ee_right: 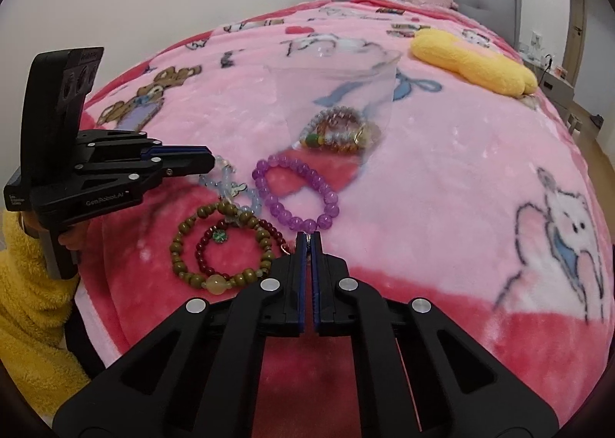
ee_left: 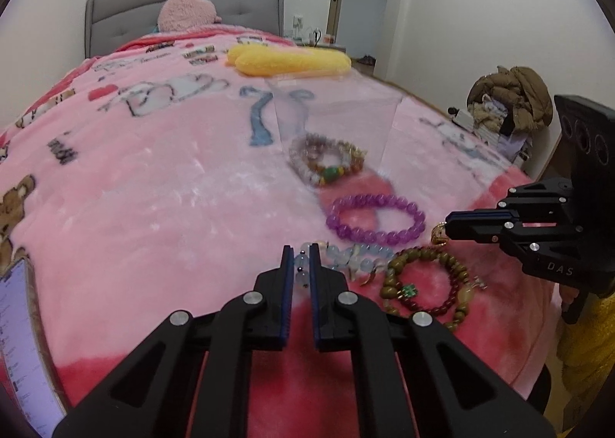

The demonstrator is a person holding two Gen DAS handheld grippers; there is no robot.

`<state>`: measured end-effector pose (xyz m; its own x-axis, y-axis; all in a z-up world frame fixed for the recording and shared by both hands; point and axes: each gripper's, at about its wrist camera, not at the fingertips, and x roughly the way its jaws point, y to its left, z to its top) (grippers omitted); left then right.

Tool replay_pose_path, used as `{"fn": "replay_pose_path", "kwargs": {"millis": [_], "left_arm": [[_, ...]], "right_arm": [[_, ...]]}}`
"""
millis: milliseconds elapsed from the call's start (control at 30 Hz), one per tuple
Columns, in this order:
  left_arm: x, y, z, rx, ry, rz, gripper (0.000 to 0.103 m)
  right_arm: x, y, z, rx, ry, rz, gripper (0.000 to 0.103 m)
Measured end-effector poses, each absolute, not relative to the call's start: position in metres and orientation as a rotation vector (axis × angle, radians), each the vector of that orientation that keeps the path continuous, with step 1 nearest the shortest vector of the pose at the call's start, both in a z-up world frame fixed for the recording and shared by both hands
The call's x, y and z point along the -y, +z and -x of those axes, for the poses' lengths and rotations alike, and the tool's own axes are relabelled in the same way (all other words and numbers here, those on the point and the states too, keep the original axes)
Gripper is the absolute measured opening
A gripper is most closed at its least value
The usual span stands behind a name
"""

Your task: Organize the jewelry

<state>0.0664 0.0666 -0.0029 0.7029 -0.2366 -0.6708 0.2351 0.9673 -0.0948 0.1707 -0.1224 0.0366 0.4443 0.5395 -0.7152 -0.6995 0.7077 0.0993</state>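
**Pinching two pieces at the foot of the bed**

Starting at the left tool, we see its jaws clamped on the pale blue bead bracelet, with a couple of translucent beads caught between the pads and the rest of the strand trailing to the right on the blanket. Our right tool has its jaws pressed together on something small; from the left view it looks like a little gold charm at the tip, though we cannot tell what it belongs to.

Just beyond lie the purple bead bracelet and, beside it, the olive wooden bead bracelet with a dark red bead bracelet lying inside its loop. Further up the bed a clear plastic bag holds several bracelets already.

We judge these strands light, limp and probably elastic: lifted by one bead they will dangle and swing. Round polished beads are slippery, so pinching across the cord between beads should hold better. Overlapping loops may snag and drag a neighbour along.
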Motion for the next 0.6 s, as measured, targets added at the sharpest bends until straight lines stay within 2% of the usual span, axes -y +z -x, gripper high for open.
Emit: {"fn": "replay_pose_path", "kwargs": {"millis": [333,600], "left_arm": [[-0.063,0.054,-0.060,-0.618,-0.308,-0.001,0.008],[-0.057,0.102,-0.089,-0.537,-0.348,0.013,0.008]], "right_arm": [[0.118,0.091,-0.165,-0.665,0.780,0.257,0.002],[0.091,0.132,-0.190,-0.581,0.765,0.300,0.002]]}}
